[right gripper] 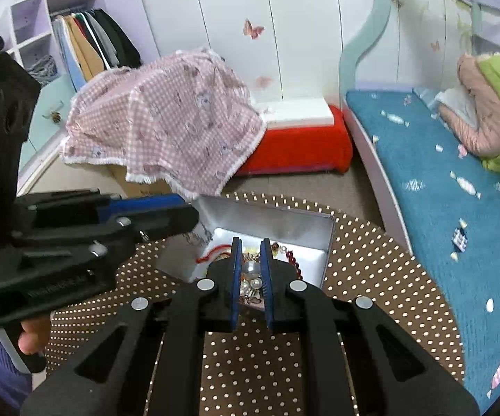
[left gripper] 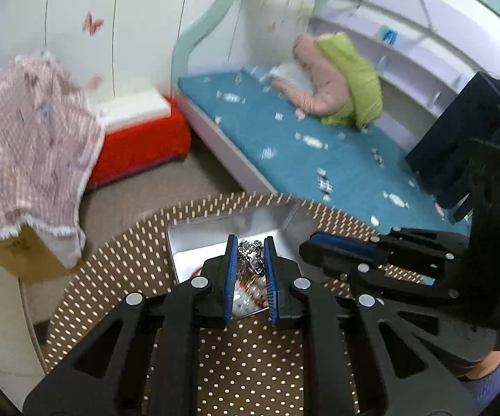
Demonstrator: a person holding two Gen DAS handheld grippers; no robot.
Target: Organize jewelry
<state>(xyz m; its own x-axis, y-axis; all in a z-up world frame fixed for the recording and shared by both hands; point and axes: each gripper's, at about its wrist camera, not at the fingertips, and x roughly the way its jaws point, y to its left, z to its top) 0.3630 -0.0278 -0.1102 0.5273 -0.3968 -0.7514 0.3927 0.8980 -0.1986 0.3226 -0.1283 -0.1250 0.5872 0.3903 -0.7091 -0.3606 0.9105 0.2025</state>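
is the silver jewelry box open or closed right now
Open. The silver box shows its bare inner walls with no lid over it, and a chain, pearls and dark red beads lie exposed inside.

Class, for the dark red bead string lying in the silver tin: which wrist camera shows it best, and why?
The right wrist view: the dark red bead string lies exposed in the silver tin, just right of the right gripper. In the left wrist view the left gripper covers that part of the tin; only chain and pearls show, no red beads.
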